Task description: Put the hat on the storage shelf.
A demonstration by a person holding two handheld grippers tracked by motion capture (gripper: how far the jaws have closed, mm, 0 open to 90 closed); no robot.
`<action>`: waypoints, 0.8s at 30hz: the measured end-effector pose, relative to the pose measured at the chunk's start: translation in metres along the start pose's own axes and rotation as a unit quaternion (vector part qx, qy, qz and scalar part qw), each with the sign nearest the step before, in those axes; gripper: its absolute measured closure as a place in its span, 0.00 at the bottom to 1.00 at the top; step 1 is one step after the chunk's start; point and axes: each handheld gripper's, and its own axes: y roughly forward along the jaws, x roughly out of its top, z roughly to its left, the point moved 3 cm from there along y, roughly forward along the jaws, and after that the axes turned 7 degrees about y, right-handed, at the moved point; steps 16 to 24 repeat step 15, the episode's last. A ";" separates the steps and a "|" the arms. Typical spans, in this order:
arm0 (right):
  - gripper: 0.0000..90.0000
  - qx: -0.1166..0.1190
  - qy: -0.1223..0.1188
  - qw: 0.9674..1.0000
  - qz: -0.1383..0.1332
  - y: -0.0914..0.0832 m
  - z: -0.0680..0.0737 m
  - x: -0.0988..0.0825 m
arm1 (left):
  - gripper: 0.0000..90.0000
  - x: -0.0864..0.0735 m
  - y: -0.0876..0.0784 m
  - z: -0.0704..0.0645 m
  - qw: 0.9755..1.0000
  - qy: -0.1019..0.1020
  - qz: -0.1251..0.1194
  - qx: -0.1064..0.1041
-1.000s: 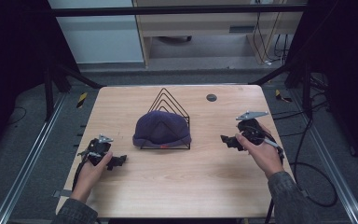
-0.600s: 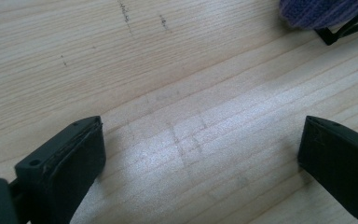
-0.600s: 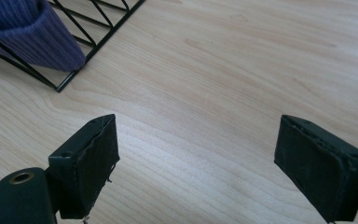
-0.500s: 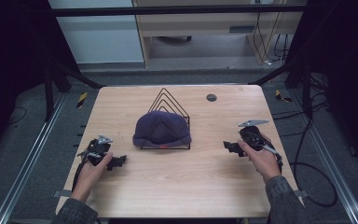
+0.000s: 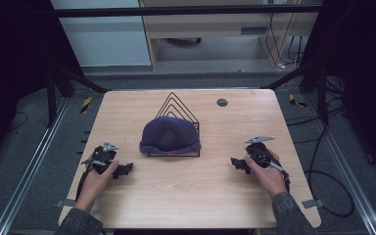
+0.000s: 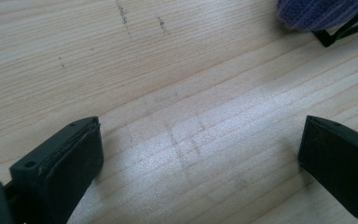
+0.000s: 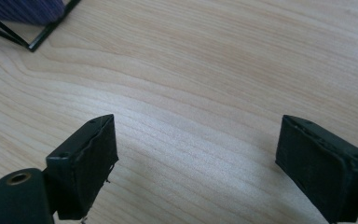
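Both grippers sit low on the table [image 5: 274,105], and you've got them gaping wide, nothing between the jaws of either. Your left gripper [image 5: 122,170] rests near the front left, your right gripper [image 5: 237,164] at the front right, and between them, toward the middle, sits the purple knit cap [image 5: 170,135], draped over a black wire rack [image 5: 175,104] with peaked loops rising behind it.

That cap looks soft and light to me, a floppy knit that will sag and stretch the instant you lift it, not slippery and not fragile. I'd pinch the thick rolled brim at each lower corner, one gripper per side, so it comes off the wire evenly and doesn't snag.

Now the blind spots. In the left gripper view you catch just a corner of the cap [image 6: 321,11] and a bit of rack foot [image 6: 342,33]; the right gripper view clips it the same way [image 7: 25,10]. How the cap hooks over the wires underneath is hidden, and its far side is too. A small dark disc [image 5: 222,102] lies near the far edge; I can't make out what it is.
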 end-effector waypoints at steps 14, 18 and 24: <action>0.04 -0.044 -0.027 0.998 -0.047 0.011 0.008 -0.018 | 0.00 0.002 0.002 -0.002 1.000 0.006 -0.004 -0.003; 0.04 -0.045 -0.026 0.998 -0.047 0.011 0.009 -0.018 | 0.00 0.002 0.002 -0.002 1.000 0.007 -0.004 -0.004; 0.04 -0.045 -0.026 0.998 -0.047 0.011 0.009 -0.018 | 0.00 0.002 0.002 -0.002 1.000 0.007 -0.004 -0.004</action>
